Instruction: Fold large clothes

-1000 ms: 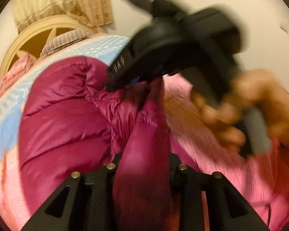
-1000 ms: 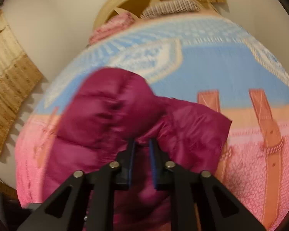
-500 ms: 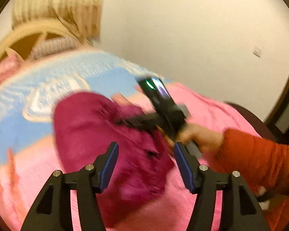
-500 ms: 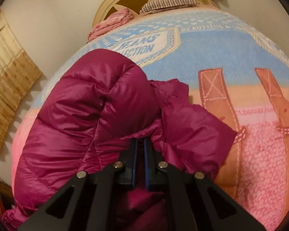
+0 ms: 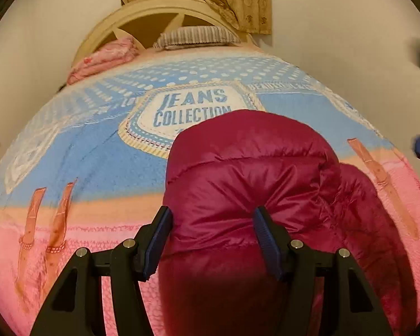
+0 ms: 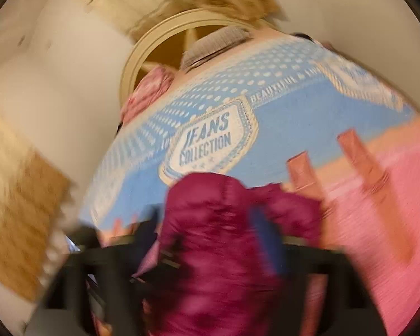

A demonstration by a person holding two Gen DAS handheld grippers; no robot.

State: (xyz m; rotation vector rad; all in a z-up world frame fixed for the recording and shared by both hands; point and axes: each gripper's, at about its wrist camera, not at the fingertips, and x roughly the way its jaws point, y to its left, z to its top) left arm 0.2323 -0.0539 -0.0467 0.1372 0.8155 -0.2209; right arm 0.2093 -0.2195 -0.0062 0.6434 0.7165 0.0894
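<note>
L gripper [image 5: 211, 239]: jaws apart, hovering over the near end of the jacket [image 5: 252, 184]. The puffy fabric shows between the pads in the view, but the pads don't look pressed on it, so it reads as open, holding nothing. They have opened wider within the last sec.

R gripper [image 6: 207, 232]: view is badly blurred. Jaws have just sprung open; the jacket [image 6: 224, 224] sits between and below them, w/ no pinch visible, so released as far as I can tell.

Jacket: magenta quilted puffer, lying bundled on the bedspread [image 5: 78, 165], on the near half of the bed, its far edge just covering the bottom of the "JEANS COLLECTION" print [image 5: 190, 109]. Pillow [image 5: 196, 37] and headboard [image 5: 165, 8] are well beyond it.

Progress (my read): main folds look done. It's a compact thick packet, no loose sleeve spread out to the L. On the R side a lumpy flap sticks out lower than the main bulk, so prob. one more tuck or a press-flat is left. Both tools free = likely end of a fold step.

Orientation: long axis runs from the near edge toward the headboard, leaning slightly L; the rounded folded end points to the headboard. Can't tell which end is the collar.
</note>
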